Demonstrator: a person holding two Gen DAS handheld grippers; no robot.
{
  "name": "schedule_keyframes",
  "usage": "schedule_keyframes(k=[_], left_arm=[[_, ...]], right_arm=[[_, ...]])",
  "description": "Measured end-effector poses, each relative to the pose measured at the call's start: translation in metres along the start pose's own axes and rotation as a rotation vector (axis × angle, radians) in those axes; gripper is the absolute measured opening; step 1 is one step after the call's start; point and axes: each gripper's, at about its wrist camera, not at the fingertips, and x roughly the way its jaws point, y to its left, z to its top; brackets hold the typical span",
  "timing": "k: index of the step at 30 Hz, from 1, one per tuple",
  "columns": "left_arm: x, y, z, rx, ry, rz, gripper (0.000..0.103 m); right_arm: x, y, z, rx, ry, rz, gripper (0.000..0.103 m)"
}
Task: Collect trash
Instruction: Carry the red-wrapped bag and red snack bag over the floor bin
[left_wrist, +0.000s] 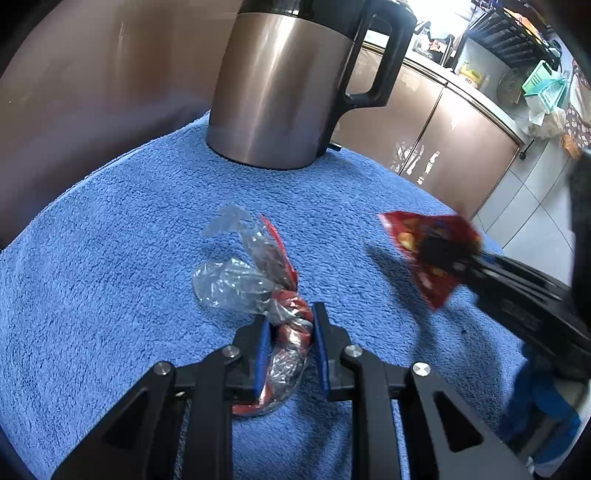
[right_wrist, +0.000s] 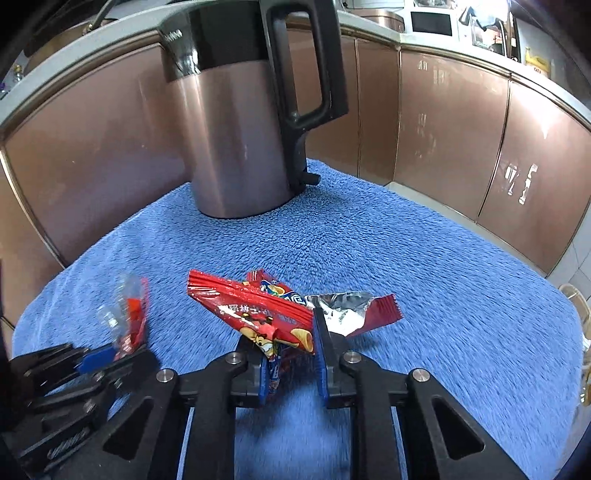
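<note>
The left gripper (left_wrist: 290, 339) has its blue-padded jaws closed part-way onto a crumpled clear plastic wrapper (left_wrist: 255, 280) with red printing, which spills forward from between the pads onto the blue towel (left_wrist: 110, 240). The right gripper (right_wrist: 290, 354) pinches a red snack packet (right_wrist: 255, 314) by its lower end; the jaws are narrowed on it, and the packet juts up and to the left, clear of the towel. Its torn end (right_wrist: 347, 314) shows silver foil inside. White Chinese characters and a cartoon figure are printed on the red face, too small to read. A metallic kettle (right_wrist: 240, 129) with a black handle stands at the towel's far edge. Small lettering on its black collar is illegible.
</note>
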Motion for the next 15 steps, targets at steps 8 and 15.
schedule_keyframes(k=[8,15], left_arm=[[0.002,-0.004,0.002,0.007,0.002,0.018,0.019],[0.0,-0.002,0.002,-0.01,-0.015,0.044,0.017]], right_arm=[[-0.08,-0.002,-0.029,0.005,-0.06,-0.047,0.018],[-0.164,-0.029,-0.078,0.093,-0.098,-0.143,0.018]])
